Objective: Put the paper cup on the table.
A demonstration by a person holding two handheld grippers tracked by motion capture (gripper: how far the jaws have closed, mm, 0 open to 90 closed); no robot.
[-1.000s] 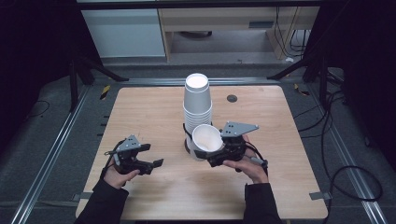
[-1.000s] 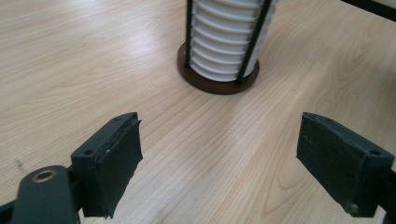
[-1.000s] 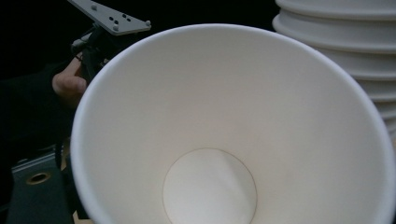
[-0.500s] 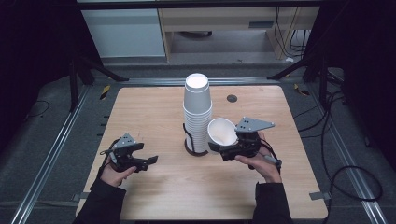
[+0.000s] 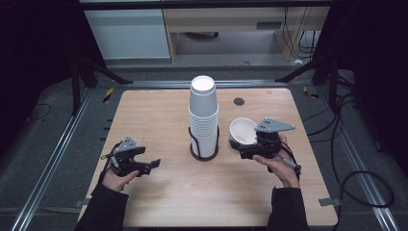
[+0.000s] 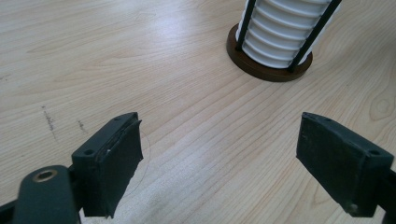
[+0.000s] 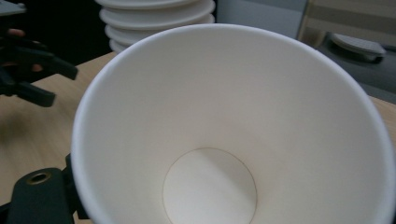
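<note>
A tall stack of white paper cups point(image 5: 203, 115) stands upside down in a black wire holder with a round dark base point(image 5: 204, 155) at the table's middle. To the right of the stack, my right gripper point(image 5: 250, 147) is shut on a single white cup point(image 5: 242, 132), held off the table with its mouth tilted up and back toward the hand. The right gripper view looks straight into that cup point(image 7: 233, 130), with the stack point(image 7: 154, 14) behind it. My left gripper point(image 5: 149, 165) is open low over the table, left of the stack; nothing lies between its jaws point(image 6: 233, 154). The holder base point(image 6: 266, 72) is ahead of it.
The wooden table point(image 5: 159, 120) has a small round dark hole point(image 5: 239, 101) at its back right. Metal rails run along the floor on both sides, and cables lie on the floor to the right. Shelving stands behind the table.
My right gripper has carried the single cup to the right, away from the stack. The left gripper has shifted slightly left and stays open.
</note>
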